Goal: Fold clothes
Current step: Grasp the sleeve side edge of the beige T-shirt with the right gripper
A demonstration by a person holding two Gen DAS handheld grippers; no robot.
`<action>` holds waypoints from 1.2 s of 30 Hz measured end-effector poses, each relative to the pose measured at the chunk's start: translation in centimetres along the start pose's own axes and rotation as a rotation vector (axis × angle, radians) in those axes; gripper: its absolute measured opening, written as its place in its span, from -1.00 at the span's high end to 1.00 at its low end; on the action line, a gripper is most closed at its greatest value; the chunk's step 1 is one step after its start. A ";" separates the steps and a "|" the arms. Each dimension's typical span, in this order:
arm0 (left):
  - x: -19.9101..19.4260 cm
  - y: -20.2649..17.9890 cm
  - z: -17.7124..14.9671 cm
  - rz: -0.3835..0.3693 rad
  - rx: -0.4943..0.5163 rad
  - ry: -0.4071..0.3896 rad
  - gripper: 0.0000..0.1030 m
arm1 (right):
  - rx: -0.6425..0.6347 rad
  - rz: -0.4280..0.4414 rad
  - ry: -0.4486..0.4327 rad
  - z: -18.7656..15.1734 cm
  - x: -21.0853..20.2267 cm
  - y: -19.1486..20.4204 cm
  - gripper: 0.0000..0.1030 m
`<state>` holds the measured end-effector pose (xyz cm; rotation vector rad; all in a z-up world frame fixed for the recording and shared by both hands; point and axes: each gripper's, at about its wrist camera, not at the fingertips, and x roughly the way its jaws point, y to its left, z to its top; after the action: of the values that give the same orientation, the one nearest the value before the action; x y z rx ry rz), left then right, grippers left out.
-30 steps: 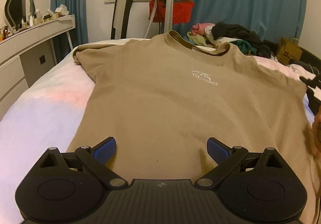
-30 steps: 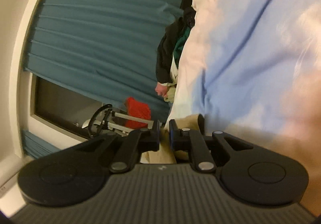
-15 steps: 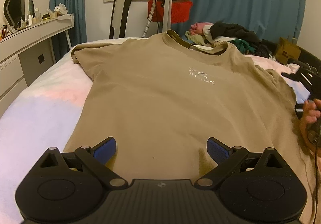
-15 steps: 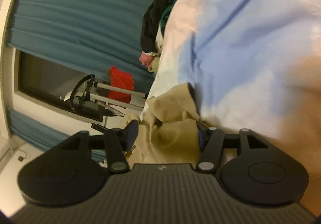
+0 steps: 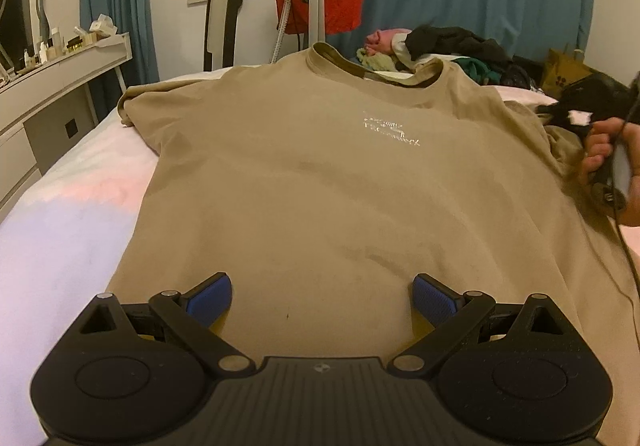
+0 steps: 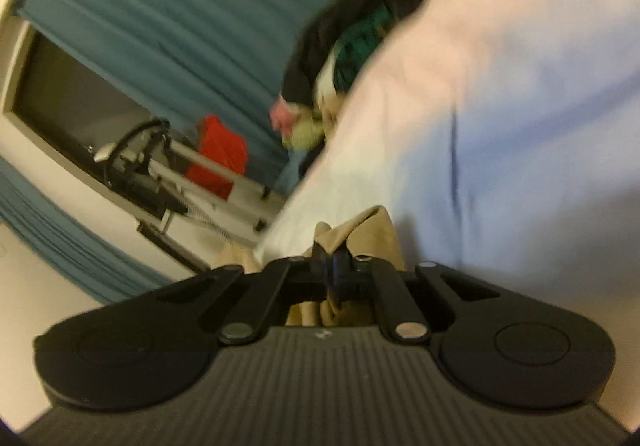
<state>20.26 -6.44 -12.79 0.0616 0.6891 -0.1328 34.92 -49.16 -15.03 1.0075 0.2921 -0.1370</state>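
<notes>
A tan T-shirt (image 5: 320,174) lies flat, front up, on the bed (image 5: 64,214), collar at the far end. My left gripper (image 5: 322,296) is open and empty, just above the shirt's near hem. My right gripper (image 6: 331,266) is shut on a bunch of the tan T-shirt's sleeve (image 6: 360,234) at the shirt's right side. In the left wrist view the right gripper and the hand holding it (image 5: 600,150) show at the right edge, at the shirt's right sleeve.
A pile of dark, green and pink clothes (image 5: 448,50) lies at the far end of the bed. A white dresser (image 5: 52,86) stands on the left. A chair (image 5: 220,18), a stand with a red bag (image 5: 320,6) and blue curtains are behind the bed.
My right gripper was shut, opened over the sleeve, and has now shut on the sleeve fabric; it swung as it did so. My left gripper has stayed open above the hem.
</notes>
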 end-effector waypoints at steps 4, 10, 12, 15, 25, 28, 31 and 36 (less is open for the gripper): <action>-0.4 0.4 0.3 -0.008 -0.017 -0.009 -0.91 | -0.063 -0.065 -0.109 4.3 -2.2 0.1 0.90; -1.4 0.6 0.4 -0.006 -0.005 -0.038 -0.91 | -0.047 -0.143 -0.112 6.0 -4.6 -1.3 0.82; -1.7 0.6 0.4 -0.009 -0.009 -0.043 -0.91 | -0.030 -0.151 -0.093 5.1 -5.4 -2.0 0.39; -2.2 0.6 0.4 -0.015 -0.017 -0.050 -0.91 | 0.019 -0.149 -0.095 3.7 -7.5 -3.2 -0.57; -3.9 0.7 0.2 -0.036 -0.040 -0.064 -0.91 | 0.181 -0.028 0.115 -1.2 -7.8 -5.1 -0.57; -3.9 0.7 0.0 -0.037 -0.052 -0.056 -0.92 | 0.130 -0.003 0.194 -2.1 -5.5 -4.0 -0.57; -3.4 0.7 0.0 -0.034 -0.063 -0.048 -0.92 | 0.080 0.022 0.207 -2.3 -4.2 -3.1 -0.56; -2.5 0.6 0.2 -0.028 -0.080 -0.036 -0.92 | 0.159 0.034 0.113 -2.3 -4.2 -4.4 0.69</action>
<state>18.52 -5.60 -11.05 -0.0276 0.6589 -0.1327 29.43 -49.68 -18.47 1.1799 0.3716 -0.0730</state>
